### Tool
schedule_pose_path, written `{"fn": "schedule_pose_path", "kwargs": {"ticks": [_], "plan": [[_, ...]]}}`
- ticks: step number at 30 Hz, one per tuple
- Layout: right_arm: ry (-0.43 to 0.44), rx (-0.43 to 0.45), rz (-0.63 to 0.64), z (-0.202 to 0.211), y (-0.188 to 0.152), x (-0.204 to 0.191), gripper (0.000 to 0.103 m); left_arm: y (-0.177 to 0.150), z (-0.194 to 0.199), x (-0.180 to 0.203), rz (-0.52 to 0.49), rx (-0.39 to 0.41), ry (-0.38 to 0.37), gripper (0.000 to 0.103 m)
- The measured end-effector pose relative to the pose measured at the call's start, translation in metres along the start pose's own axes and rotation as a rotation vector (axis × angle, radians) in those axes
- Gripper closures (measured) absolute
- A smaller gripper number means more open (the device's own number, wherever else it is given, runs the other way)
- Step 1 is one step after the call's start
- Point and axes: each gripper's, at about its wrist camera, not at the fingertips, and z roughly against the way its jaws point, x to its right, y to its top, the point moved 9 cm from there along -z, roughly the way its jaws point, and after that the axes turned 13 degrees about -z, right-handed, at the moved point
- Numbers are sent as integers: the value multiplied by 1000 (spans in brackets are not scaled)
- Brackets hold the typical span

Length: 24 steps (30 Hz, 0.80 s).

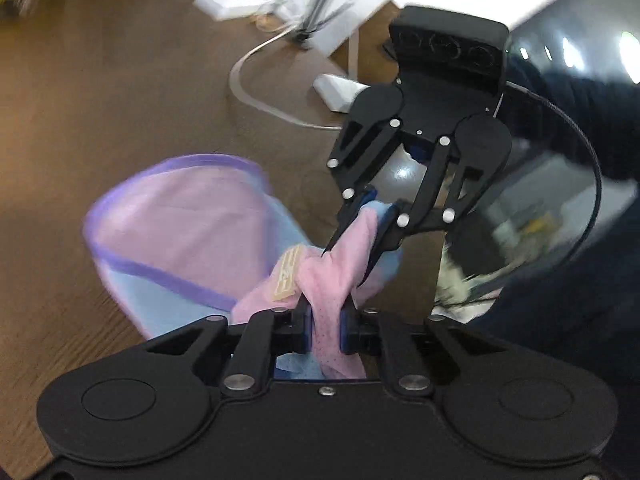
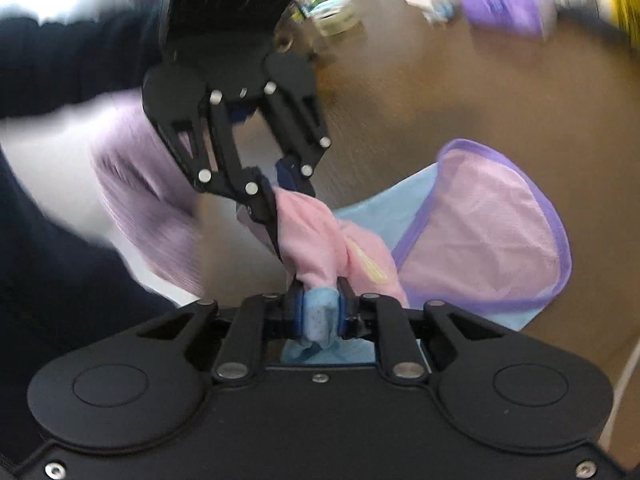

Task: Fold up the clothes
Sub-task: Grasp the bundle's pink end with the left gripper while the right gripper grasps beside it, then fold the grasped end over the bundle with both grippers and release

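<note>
Both tongs are clamping one pink-and-blue garment (image 1: 192, 236), hanging bunched above the wood floor (image 1: 100, 92): left gripper (image 1: 326, 330) and right gripper (image 1: 350, 254) pinching close together. Judging best: spreading grips apart, keeping tension even.

Brown wood-grain floor (image 1: 100, 120), a white table (image 1: 360, 4) behind, blurred clutter (image 2: 504, 0) along the edge.
</note>
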Motion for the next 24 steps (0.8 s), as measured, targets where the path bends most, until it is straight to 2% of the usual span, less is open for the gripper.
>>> {"fn": "schedule_pose_path", "kwargs": {"ticks": [2, 5, 6, 7, 8, 9, 10, 11, 12, 15, 19, 21, 22, 23, 24], "plan": [[-9, 32, -68, 3, 4, 16, 84, 3, -7, -22, 71, 0, 18, 90], [-23, 80, -171, 7, 10, 39, 76, 7, -13, -46, 153, 15, 77, 80], [-28, 96, -205, 8, 12, 48, 71, 9, -11, -52, 180, 40, 106, 71], [-33, 112, -240, 10, 14, 56, 65, 12, -9, -55, 197, 66, 129, 56], [-37, 128, -274, 11, 16, 64, 60, 13, -3, -57, 206, 97, 170, 48], [-42, 143, -308, 13, 17, 72, 46, 15, 7, -59, 215, 142, 232, 36], [-47, 159, -342, 14, 19, 80, 32, 16, 17, -60, 225, 187, 293, 33], [-51, 175, -377, 16, 21, 88, 31, 16, 26, -59, 232, 228, 334, 31], [-62, 198, -381, 19, 18, 86, 31, 15, 35, -55, 238, 265, 357, 24], [-97, 266, -384, 29, 8, 76, 27, 4, 48, -43, 248, 305, 439, 10], [-141, 328, -432, 29, -7, 67, 26, -4, 31, -28, 247, 278, 463, 10], [-168, 343, -481, 16, -13, 68, 26, -8, 15, -22, 236, 234, 462, 17], [-185, 335, -493, 8, -15, 71, 27, -11, 6, -19, 232, 209, 460, 29], [-201, 326, -504, 0, -17, 73, 30, -14, 0, -18, 241, 193, 453, 37], [-202, 328, -500, -4, -20, 71, 41, -16, -5, -18, 258, 184, 441, 56]]}}
